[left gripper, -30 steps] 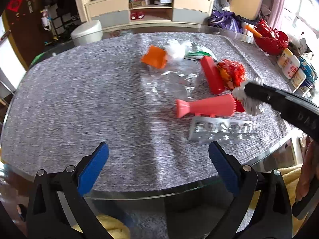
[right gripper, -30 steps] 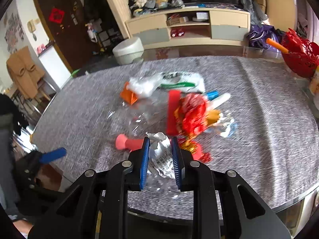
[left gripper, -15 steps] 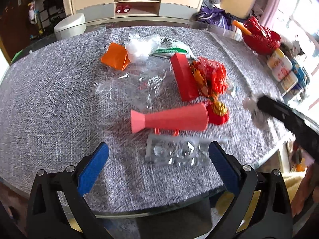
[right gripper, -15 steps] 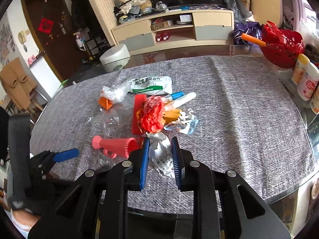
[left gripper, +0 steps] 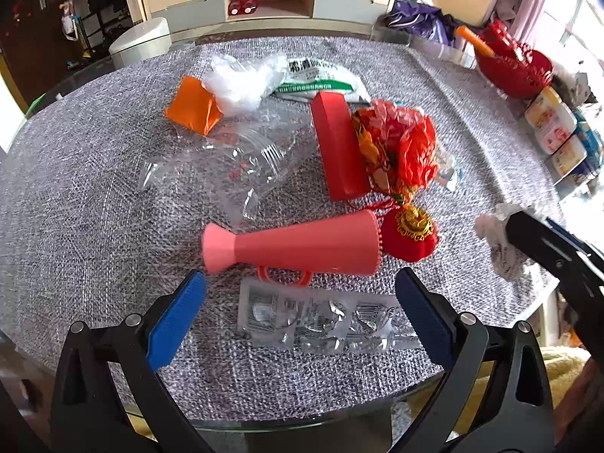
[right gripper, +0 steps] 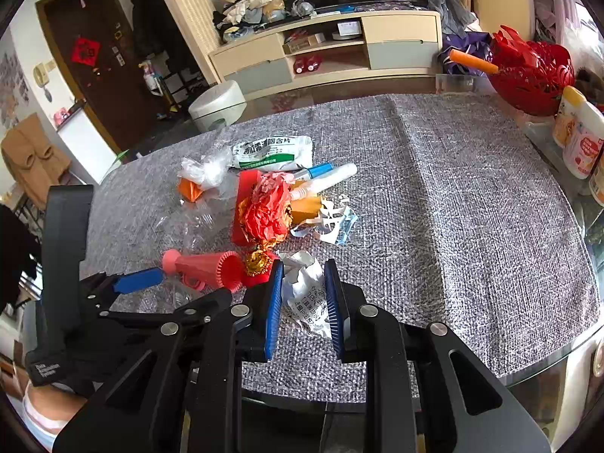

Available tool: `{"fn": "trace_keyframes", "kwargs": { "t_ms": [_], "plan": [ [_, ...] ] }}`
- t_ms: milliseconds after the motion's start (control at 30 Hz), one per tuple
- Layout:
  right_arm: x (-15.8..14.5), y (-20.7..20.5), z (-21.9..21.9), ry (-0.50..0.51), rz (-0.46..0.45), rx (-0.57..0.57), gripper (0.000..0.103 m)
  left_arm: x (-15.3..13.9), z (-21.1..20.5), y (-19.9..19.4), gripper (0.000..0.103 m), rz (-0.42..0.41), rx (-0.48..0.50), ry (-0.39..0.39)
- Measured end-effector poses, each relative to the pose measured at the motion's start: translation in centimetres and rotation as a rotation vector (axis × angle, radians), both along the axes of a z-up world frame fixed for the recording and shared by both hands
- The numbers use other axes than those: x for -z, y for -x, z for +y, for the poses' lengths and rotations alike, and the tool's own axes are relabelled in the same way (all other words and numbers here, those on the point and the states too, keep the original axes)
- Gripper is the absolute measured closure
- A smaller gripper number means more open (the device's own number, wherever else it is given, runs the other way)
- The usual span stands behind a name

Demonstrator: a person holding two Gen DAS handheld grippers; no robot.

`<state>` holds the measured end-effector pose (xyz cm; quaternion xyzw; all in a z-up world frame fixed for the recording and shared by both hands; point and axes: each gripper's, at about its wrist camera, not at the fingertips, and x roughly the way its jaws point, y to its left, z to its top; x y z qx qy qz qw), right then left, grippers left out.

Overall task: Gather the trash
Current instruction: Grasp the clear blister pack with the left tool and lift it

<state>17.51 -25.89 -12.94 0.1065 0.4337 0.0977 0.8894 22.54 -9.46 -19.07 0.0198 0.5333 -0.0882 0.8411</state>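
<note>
1. Closest in, the right gripper had its blue pads clamped on a crumpled white paper wad with small print on it, held up off the cloth near the table's front edge. You could catch the same wad from the left wrist view too, off at the right side.
2. The left gripper was spread wide with nothing in it, hanging right over a flattened clear blister pack that lay on the grey tablecloth.
3. Just past the blister pack sat a pink plastic horn on its side, with a little red pouch with a gold ornament touching its wide end.
4. Behind that, a messy pile: a red box lying next to a bunch of crumpled red wrapper, some clear plastic film to their left, and an orange piece tucked against a white plastic bag.
5. Further back, a white-and-green medicine packet, plus a white tube and some shredded paper scraps beside the red stuff.
6. Way at the far right edge, a red basket and a few bottles.
</note>
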Motion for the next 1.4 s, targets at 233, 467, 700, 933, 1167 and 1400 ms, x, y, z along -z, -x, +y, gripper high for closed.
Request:
{"fn": "trace_keyframes", "kwargs": {
  "t_ms": [233,467,700,933,1167,1400],
  "plan": [
    [0.1,0.3,-0.7,-0.006,0.003,0.008,0.080,0.3,0.0,0.8,0.007,0.006,-0.016,-0.040],
    [-0.1,1.1,-0.1,-0.018,-0.004,-0.006,0.080,0.5,1.7,1.9,0.007,0.027,-0.048,-0.007],
    [-0.5,1.4,0.1,-0.016,-0.013,0.001,0.080,0.8,1.8,2.0,0.013,0.027,-0.046,0.049],
    [-0.8,1.5,-0.1,-0.010,-0.021,0.018,0.080,0.7,0.4,1.5,0.031,0.000,-0.016,-0.025],
    [-1.0,1.4,-0.7,-0.009,-0.025,0.026,0.080,0.4,-0.6,1.3,0.056,-0.032,0.014,-0.083],
    [-0.4,1.7,-0.1,-0.018,-0.012,0.002,0.080,0.2,-0.2,1.5,0.067,-0.046,0.012,-0.076]
  ]
}}
